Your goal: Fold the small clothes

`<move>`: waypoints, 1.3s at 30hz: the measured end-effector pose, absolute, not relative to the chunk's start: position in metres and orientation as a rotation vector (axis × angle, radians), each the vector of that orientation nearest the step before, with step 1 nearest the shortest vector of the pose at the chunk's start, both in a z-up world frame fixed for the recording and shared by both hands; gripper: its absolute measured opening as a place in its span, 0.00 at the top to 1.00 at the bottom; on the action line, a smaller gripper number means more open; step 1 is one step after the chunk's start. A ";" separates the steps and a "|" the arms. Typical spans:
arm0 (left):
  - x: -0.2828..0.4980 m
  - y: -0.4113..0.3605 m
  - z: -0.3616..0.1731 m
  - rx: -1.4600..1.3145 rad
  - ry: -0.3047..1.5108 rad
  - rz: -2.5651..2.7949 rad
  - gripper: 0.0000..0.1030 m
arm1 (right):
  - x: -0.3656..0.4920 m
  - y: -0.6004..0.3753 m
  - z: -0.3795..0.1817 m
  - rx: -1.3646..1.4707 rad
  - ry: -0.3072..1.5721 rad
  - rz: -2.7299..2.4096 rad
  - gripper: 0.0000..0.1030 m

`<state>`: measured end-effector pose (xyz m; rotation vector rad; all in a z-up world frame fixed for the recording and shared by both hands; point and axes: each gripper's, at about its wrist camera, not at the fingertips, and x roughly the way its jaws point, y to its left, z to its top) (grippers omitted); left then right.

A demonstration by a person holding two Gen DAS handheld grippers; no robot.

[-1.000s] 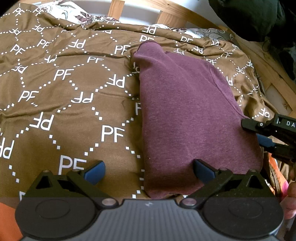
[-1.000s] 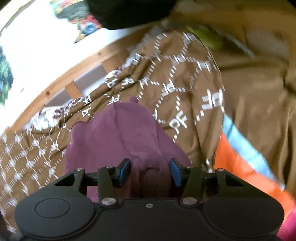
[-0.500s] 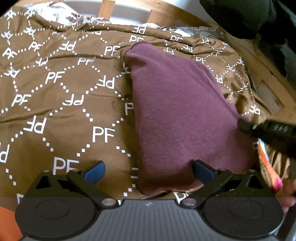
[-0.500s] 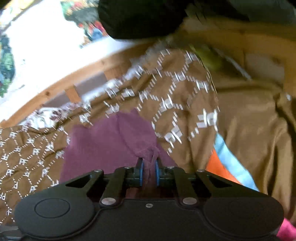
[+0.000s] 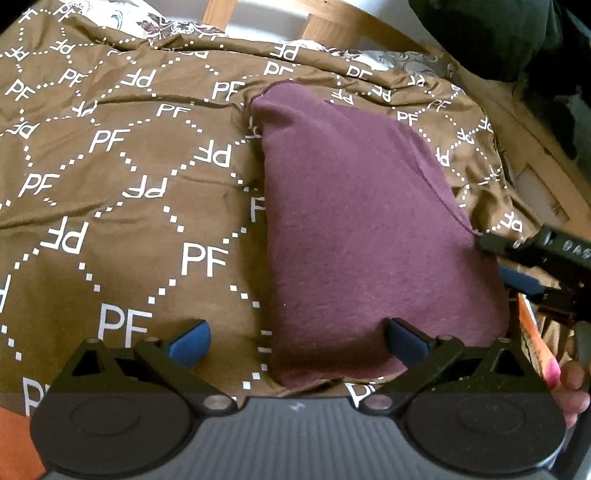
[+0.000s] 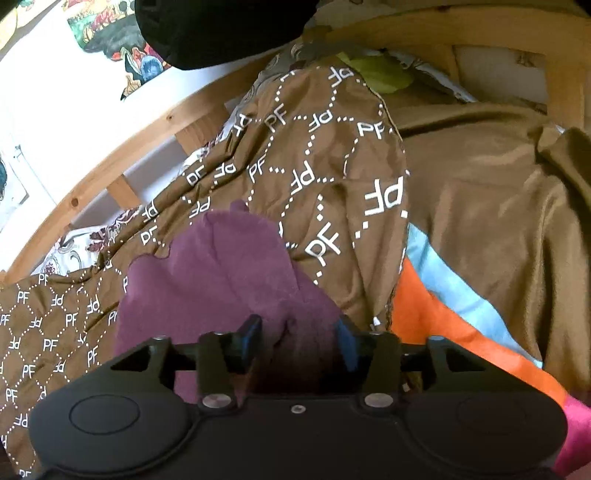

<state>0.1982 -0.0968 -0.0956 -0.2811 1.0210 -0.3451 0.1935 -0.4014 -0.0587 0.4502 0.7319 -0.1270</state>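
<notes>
The maroon garment [image 5: 354,229] lies folded on the bed, spread over the brown bedspread [image 5: 110,192] with its white "PF" lettering. Nearest in the left wrist view, the left gripper [image 5: 295,341] hangs low over the garment's near hem with its blue-tipped fingers [image 5: 190,341] spread wide apart; one tip sits over bare bedspread, the other over the near right part of the cloth, and nothing is held between them. To the right, that same view catches the right gripper [image 5: 517,273] coming in from the side at the garment's right edge, with a bit of the person's hand [image 5: 570,387] below it and a strip of orange cloth [image 5: 532,343].

The right wrist view shows what the left cannot: the right gripper [image 6: 297,341] has its fingers [image 6: 249,339] parted, with a bunched ridge of the maroon garment [image 6: 207,280] sitting between them, though neither tip presses on it. Beyond, the bedspread [image 6: 314,158] rises in a fold, and beside it lie an orange and light-blue blanket [image 6: 436,306], plain brown fabric [image 6: 498,206] and a scrap of yellow-green cloth [image 6: 384,74].

Farthest back stand the wooden bed frame [image 6: 110,166], a white wall with a colourful poster [image 6: 110,48], and a dark hanging bundle [image 6: 221,26]. The left view's far edge shows the frame's slats [image 5: 325,29] and a floral pillow [image 5: 122,14].
</notes>
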 end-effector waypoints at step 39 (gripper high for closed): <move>0.201 -0.100 -0.100 -0.278 1.024 -0.348 0.00 | 0.275 -0.307 -0.095 -0.551 0.546 0.185 0.65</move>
